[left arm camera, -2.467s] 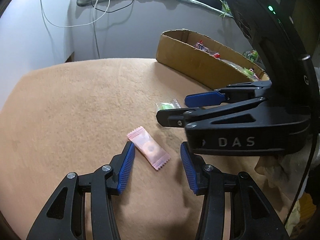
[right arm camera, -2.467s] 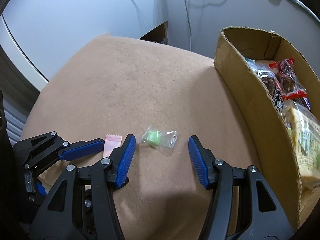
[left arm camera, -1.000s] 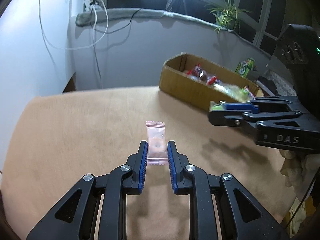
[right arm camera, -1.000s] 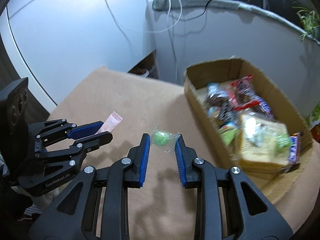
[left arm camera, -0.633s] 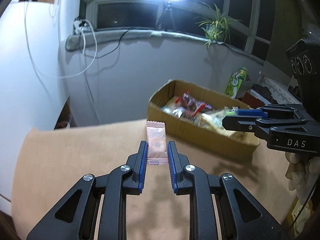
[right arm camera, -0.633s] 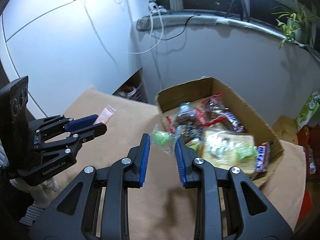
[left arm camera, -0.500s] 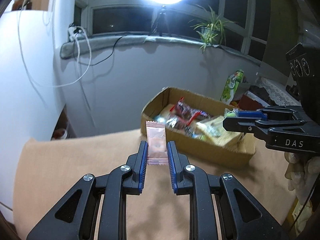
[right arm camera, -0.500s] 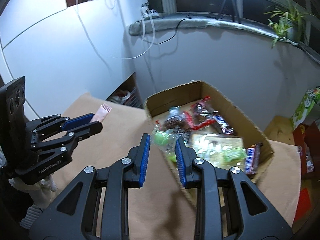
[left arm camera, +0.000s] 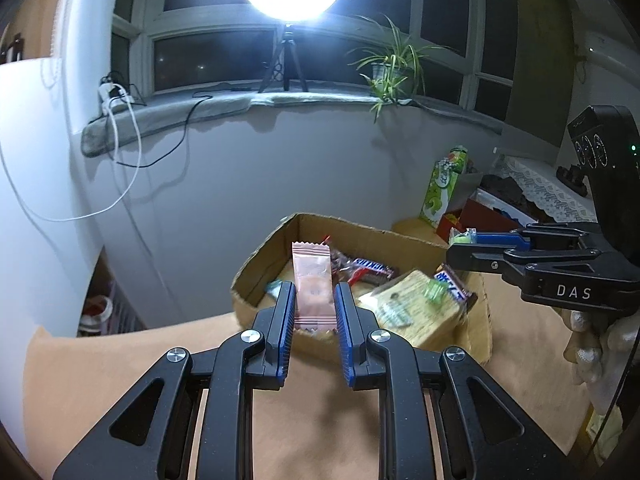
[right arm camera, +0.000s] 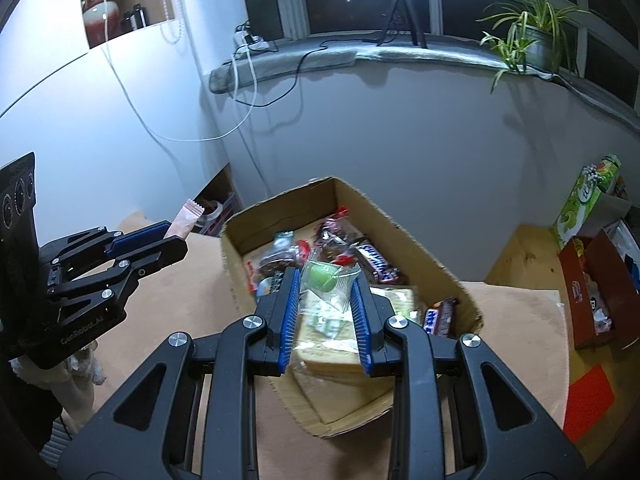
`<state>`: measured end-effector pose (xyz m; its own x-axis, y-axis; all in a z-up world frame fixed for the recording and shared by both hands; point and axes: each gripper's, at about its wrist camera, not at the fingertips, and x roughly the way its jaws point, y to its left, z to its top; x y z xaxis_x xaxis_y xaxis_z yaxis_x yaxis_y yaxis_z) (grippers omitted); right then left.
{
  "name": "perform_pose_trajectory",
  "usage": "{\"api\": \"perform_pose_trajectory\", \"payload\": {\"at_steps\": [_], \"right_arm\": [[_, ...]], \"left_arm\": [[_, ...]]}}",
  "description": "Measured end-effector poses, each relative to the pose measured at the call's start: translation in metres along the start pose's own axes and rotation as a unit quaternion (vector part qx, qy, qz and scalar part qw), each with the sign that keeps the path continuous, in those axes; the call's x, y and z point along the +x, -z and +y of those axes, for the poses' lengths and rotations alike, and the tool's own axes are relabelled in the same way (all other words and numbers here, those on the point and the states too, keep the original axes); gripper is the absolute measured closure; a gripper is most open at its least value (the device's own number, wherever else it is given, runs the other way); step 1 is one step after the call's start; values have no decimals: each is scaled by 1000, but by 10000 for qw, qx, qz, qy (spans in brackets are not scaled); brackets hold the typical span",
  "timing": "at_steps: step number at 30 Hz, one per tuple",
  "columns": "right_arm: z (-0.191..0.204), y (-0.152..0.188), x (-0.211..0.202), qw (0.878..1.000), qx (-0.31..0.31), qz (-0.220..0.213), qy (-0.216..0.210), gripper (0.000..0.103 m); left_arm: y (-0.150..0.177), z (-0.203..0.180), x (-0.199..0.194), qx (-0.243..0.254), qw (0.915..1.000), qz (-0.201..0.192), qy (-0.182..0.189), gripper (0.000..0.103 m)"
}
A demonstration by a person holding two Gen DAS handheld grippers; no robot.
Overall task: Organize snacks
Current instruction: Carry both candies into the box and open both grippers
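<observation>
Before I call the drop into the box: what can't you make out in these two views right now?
- Cardboard box near wall, right wrist view: hidden behind the right gripper and its green candy.
- Pink candy lower end, left wrist view: covered by the left gripper.
- Print on the wrappers in the box: blurred.

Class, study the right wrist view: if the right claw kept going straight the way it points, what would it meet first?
Most likely the snacks piled in the cardboard box: the right claw, shut on the green candy, points down into it, probably onto the pale wrapped bread pack. Depth is uncertain.
</observation>
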<state>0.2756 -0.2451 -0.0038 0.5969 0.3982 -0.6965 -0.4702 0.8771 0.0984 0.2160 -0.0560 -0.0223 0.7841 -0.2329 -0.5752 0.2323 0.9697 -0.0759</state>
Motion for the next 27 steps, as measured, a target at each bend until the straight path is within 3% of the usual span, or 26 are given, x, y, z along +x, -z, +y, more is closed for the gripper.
{"api": "perform_pose_trajectory", "payload": {"at_steps": [10,18,27], "right_arm": [[-17,-5,15,9998,180,121,-25,77],[-24,-2,33,9990,278,325,-95,77],[-37,-6,54,9977,382,562,-27,77]], "left_arm": [[-13,-7,24,-78,9999,53,86,85],[-14,-14,47,-115,9993,316,186,85],[-17,-10,67,-131,9986,511,46,84]]}}
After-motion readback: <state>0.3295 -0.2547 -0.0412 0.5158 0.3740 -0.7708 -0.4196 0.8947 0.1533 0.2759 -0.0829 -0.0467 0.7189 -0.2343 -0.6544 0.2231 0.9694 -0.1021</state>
